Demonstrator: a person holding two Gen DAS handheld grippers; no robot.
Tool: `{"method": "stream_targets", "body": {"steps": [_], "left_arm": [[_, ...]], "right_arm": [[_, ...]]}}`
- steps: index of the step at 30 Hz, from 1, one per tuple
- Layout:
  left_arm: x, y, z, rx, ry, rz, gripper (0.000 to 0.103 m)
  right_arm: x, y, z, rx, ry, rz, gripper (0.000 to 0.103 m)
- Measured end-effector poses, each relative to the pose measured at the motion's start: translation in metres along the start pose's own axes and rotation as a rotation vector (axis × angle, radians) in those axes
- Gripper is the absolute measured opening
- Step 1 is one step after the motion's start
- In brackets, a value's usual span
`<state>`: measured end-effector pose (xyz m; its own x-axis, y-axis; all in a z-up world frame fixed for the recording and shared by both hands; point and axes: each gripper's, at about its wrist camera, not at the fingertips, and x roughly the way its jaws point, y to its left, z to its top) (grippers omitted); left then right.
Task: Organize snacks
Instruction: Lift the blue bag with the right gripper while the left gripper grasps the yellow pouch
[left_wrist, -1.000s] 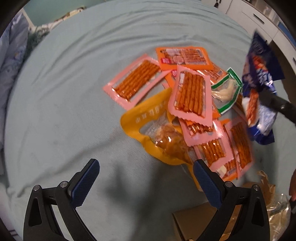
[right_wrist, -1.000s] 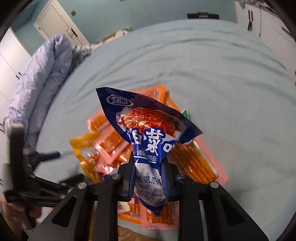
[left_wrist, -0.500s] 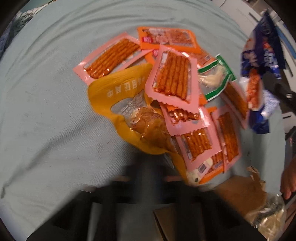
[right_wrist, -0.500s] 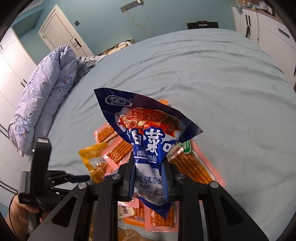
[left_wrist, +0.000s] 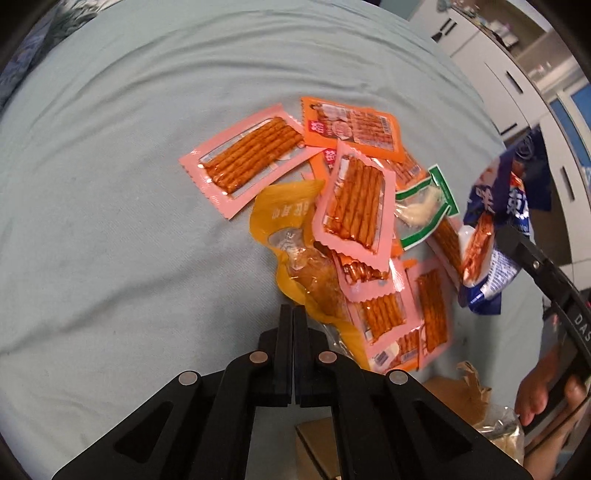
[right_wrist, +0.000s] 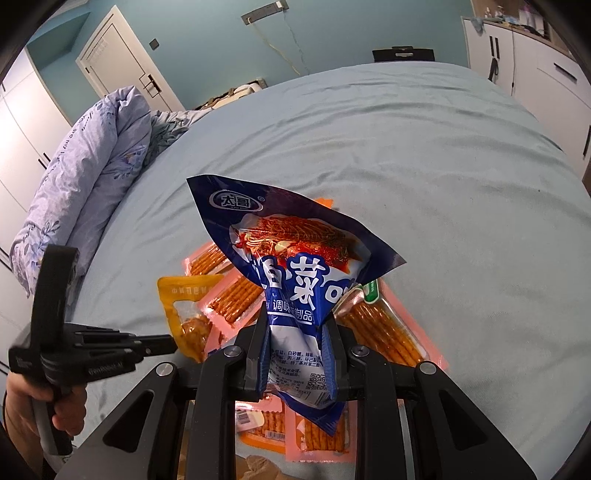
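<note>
Since a second ago the left gripper (left_wrist: 293, 314) has gone from wide open to fully closed — its fingers now meet with nothing between them, tips just at the near edge of the yellow pouch (left_wrist: 295, 236). The right gripper (right_wrist: 297, 332) keeps its clamp on the blue snack bag (right_wrist: 291, 266), held upright above the heap and clear of it. Below lies the pile of snacks: pink packs of spicy sticks (left_wrist: 247, 158), an orange pack (left_wrist: 351, 125) and a green-edged packet (left_wrist: 424, 206), overlapping one another on the light blue bedsheet (left_wrist: 110, 221). Broad bare sheet lies left of and beyond the pile. At the near edge — below the pile — sits a brown paper bag (left_wrist: 454, 395), close to the nearest packs. A folded quilt (right_wrist: 85, 184) lines the bed's far left side.
</note>
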<state>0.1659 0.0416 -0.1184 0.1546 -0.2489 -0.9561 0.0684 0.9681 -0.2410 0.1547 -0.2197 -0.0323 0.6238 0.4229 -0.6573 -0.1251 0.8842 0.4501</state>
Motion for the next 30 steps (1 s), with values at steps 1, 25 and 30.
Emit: {"method": "stream_targets", "body": {"steps": [1, 25, 30], "left_arm": [[-0.002, 0.003, 0.004, -0.005, 0.007, -0.004, 0.001], [0.033, -0.010, 0.030, -0.101, 0.083, -0.089, 0.022], [0.003, 0.013, 0.027, -0.207, -0.016, -0.099, 0.013]], "right_arm": [[-0.001, 0.001, 0.000, 0.000, -0.002, 0.000, 0.021], [0.010, -0.001, 0.002, 0.002, 0.003, -0.010, 0.021], [0.005, 0.003, 0.002, 0.018, -0.015, -0.018, 0.021]]}}
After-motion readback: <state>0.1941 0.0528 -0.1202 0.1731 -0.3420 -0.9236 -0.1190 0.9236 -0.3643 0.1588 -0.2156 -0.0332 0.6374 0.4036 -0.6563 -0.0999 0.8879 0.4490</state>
